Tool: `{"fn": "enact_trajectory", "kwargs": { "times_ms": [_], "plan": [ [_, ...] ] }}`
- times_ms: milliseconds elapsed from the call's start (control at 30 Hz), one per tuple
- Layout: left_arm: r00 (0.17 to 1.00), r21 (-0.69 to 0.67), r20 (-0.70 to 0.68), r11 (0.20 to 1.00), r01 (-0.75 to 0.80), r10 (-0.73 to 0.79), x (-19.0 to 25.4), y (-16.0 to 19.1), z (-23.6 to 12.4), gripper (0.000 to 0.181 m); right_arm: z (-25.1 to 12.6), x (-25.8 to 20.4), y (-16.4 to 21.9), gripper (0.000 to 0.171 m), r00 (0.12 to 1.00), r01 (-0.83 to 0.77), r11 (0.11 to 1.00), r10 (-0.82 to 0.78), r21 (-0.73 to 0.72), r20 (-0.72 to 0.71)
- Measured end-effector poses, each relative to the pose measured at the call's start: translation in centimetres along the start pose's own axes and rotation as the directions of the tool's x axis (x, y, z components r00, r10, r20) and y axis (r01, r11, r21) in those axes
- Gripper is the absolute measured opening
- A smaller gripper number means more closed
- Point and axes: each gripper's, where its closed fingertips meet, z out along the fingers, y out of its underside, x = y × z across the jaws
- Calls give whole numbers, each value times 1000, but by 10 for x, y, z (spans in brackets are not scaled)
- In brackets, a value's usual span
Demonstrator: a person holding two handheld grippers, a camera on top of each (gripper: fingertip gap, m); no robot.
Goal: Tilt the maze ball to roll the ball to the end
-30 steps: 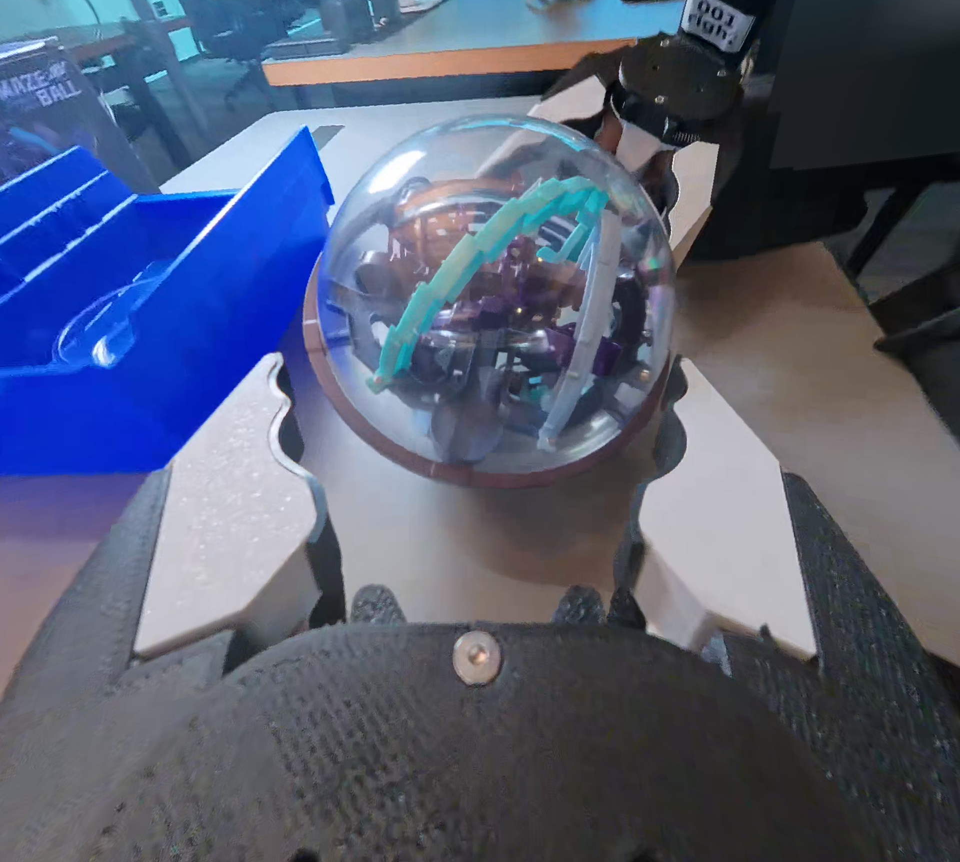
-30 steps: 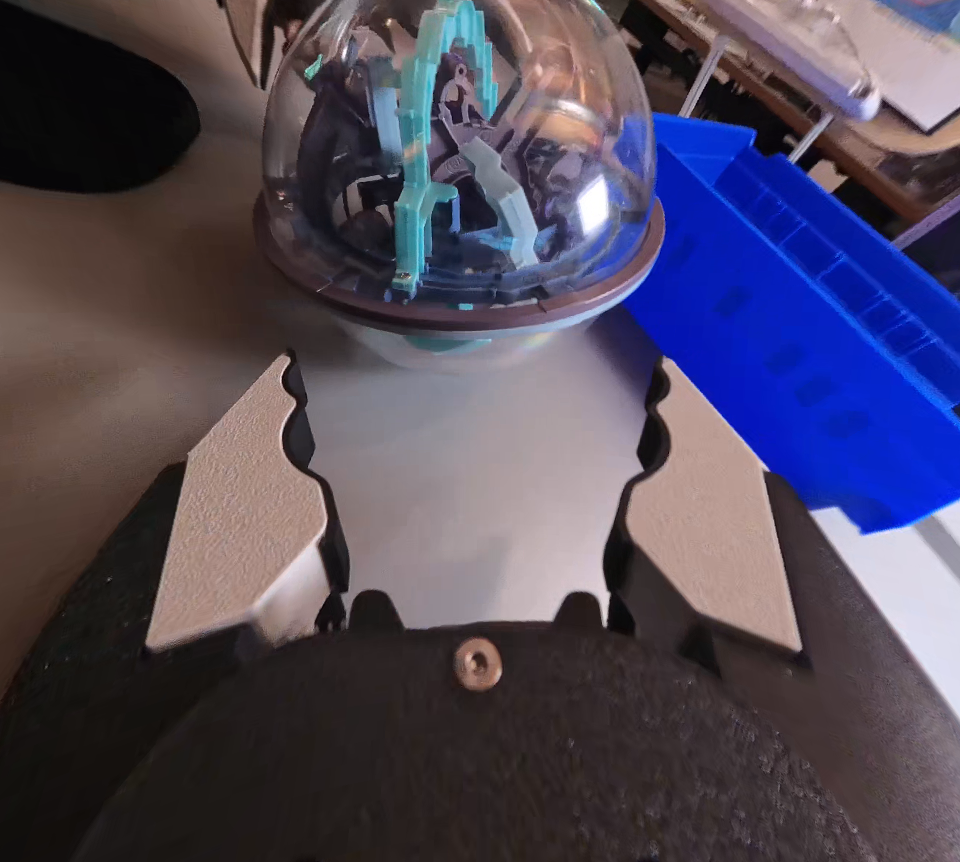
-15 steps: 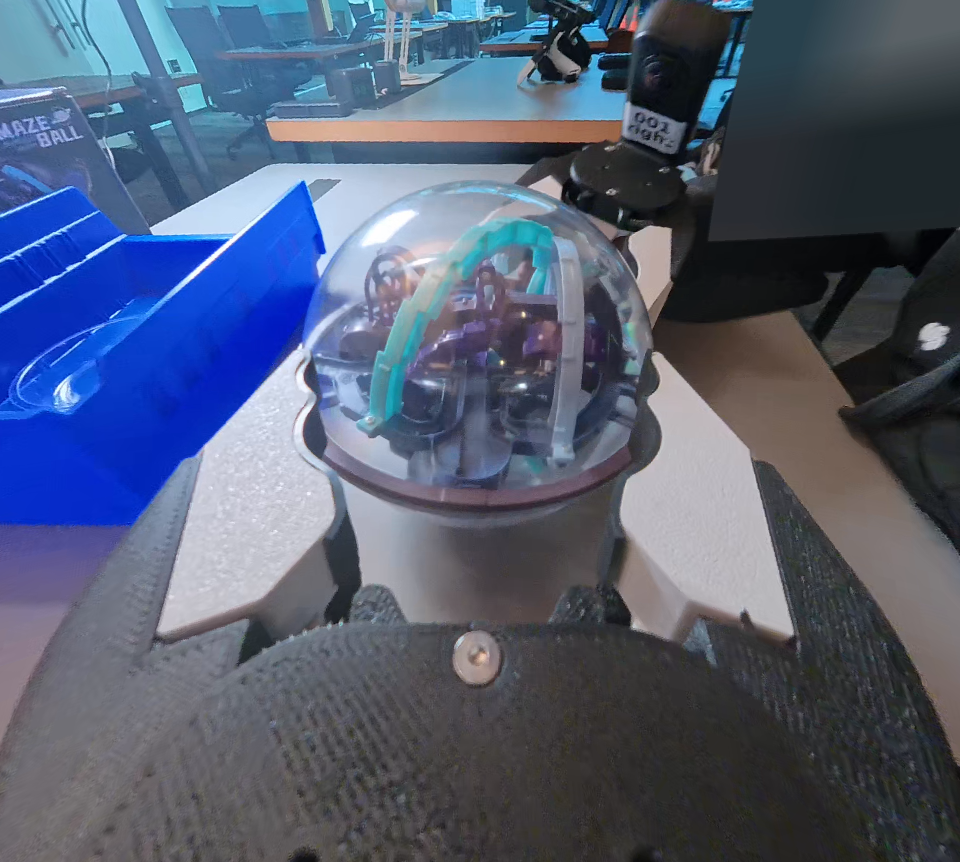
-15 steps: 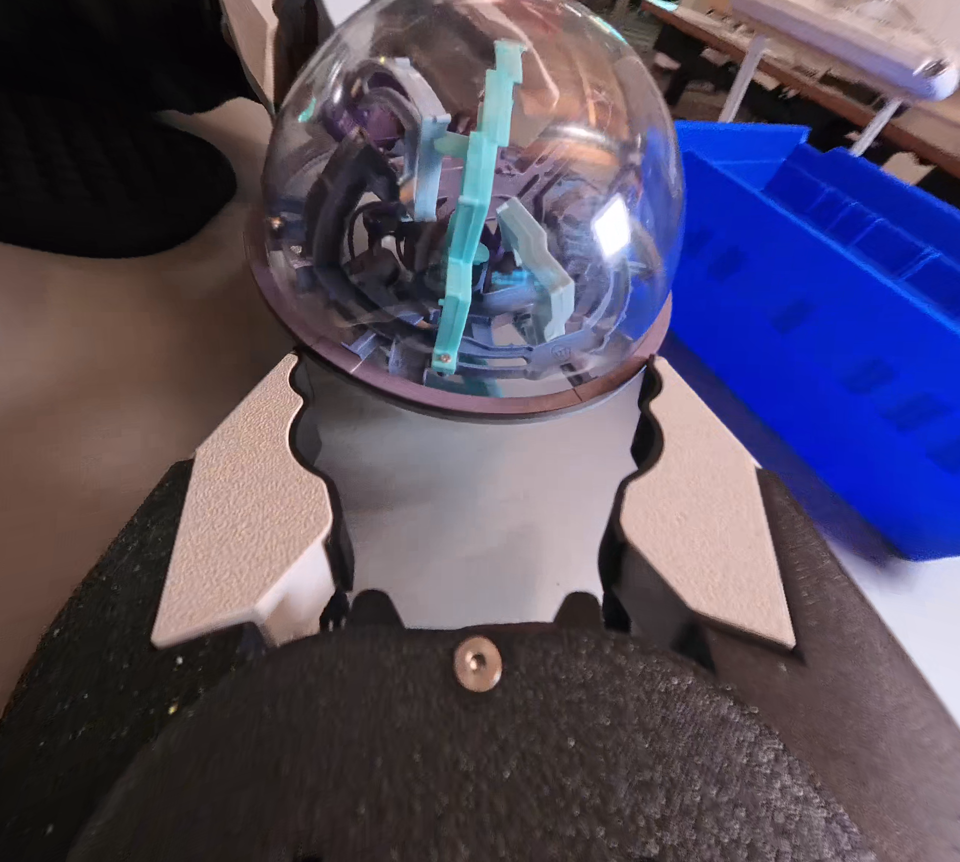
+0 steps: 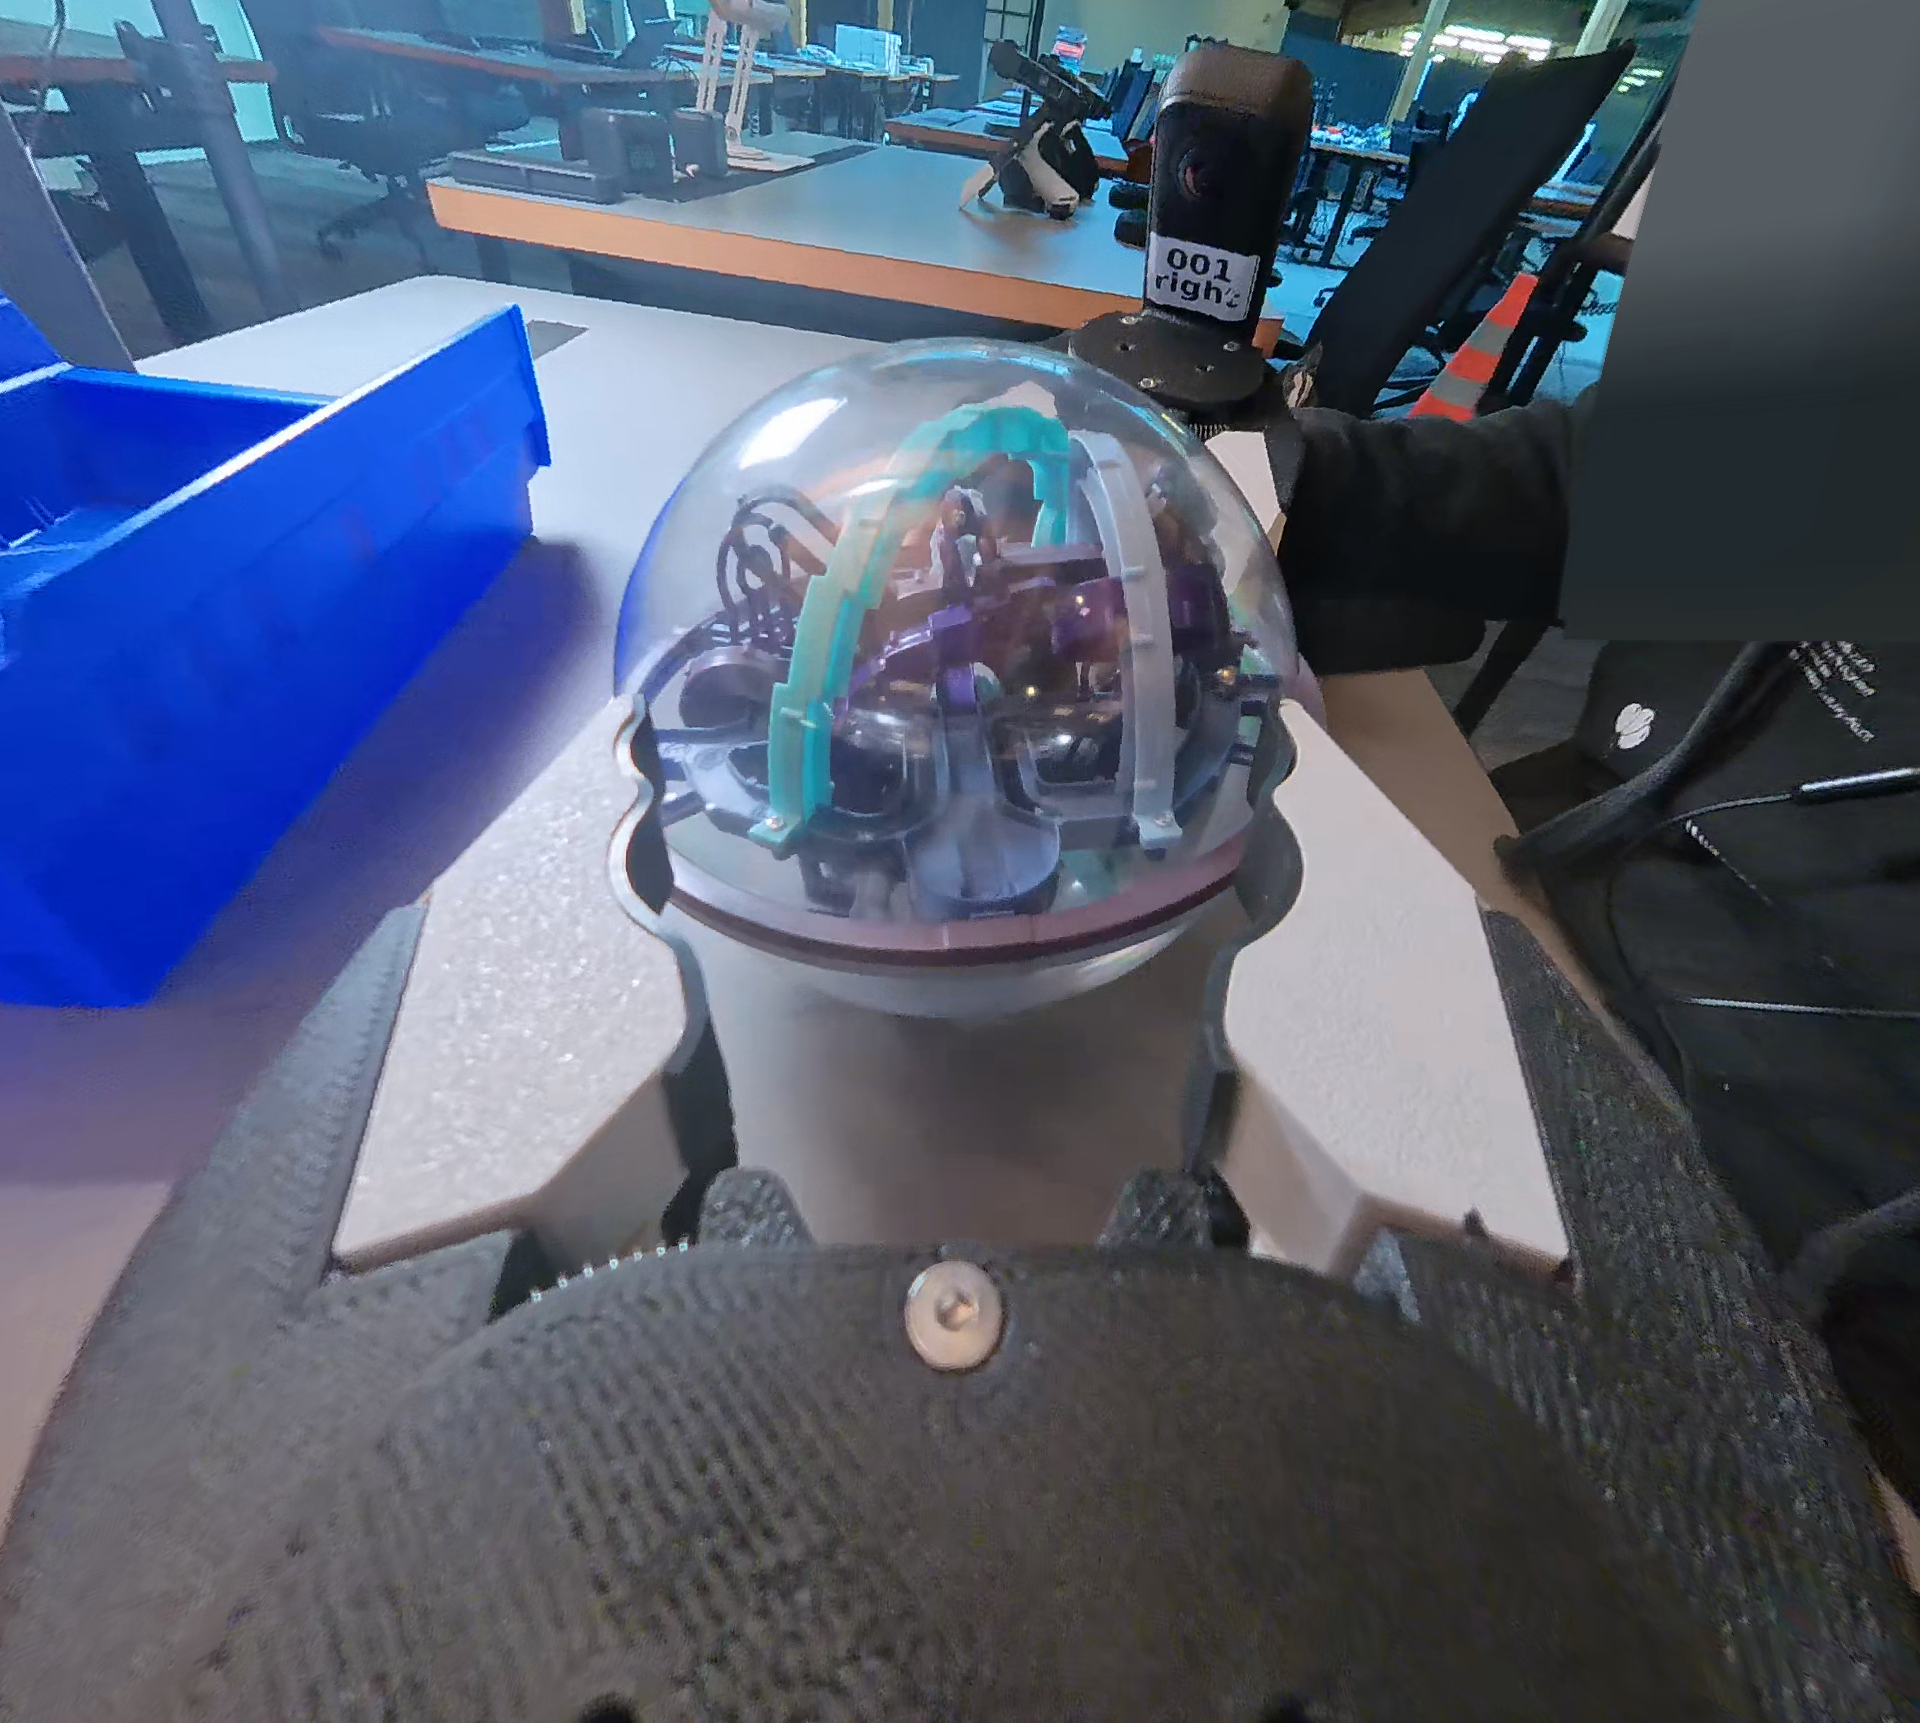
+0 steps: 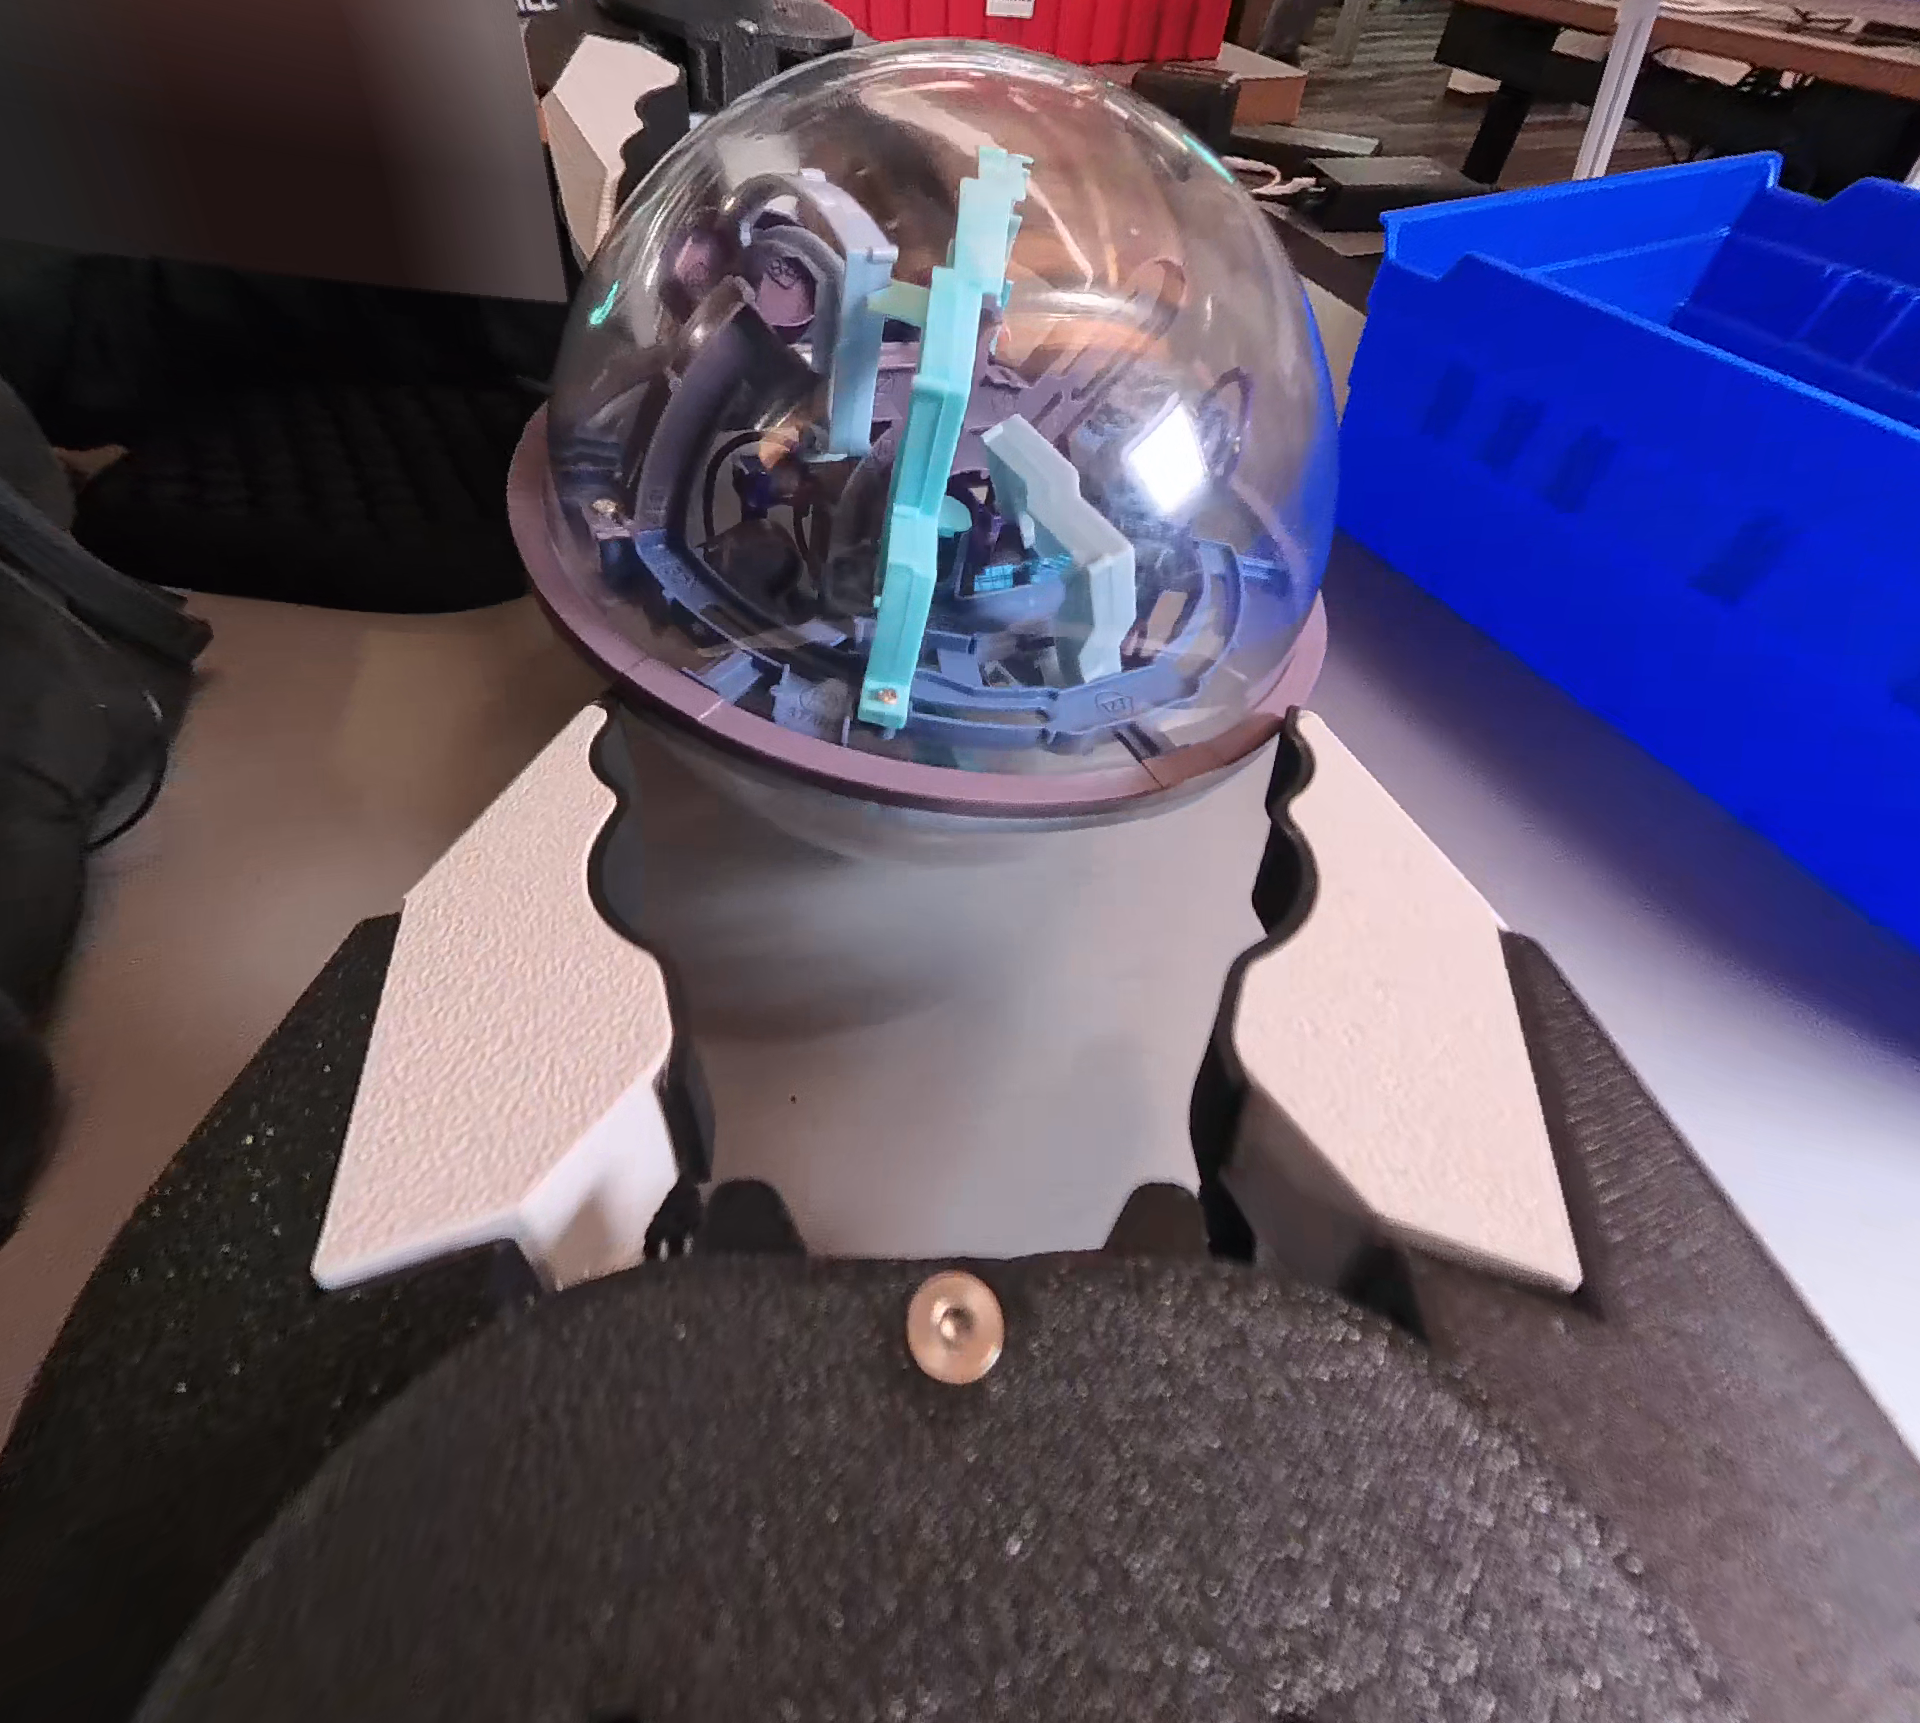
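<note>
While cradled from opposite sides, maze ball point(image 5: 956, 665) raised off table point(image 6: 312, 738), just beside blue bin point(image 5: 239, 613). Clenched on ball: left gripper point(image 5: 951, 800), fingers at its flanks. Right gripper point(image 6: 940, 769): spread under rim, grasp uncertain.

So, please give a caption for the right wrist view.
Right gripper cradles the clear maze ball beside a blue bin.
</note>
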Motion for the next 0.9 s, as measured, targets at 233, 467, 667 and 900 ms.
{"fn": "enact_trajectory", "kwargs": {
  "times_ms": [233,467,667,900],
  "plan": [
    [1000,-7,-28,1000,-11,11,3,10,-3,111,-4,-3,-10,117,999,39,999,-38,34,-21],
    [999,-55,-43,998,8,-11,7,22,1,112,-13,-3,-21,117,1000,26,996,-25,89,-16],
    [996,-102,-56,993,57,-63,8,29,3,111,-16,-2,-27,116,999,-47,993,46,111,16],
    [994,-142,-90,987,-70,57,14,30,0,117,-23,2,-36,107,965,-216,973,201,76,169]
  ]
}}
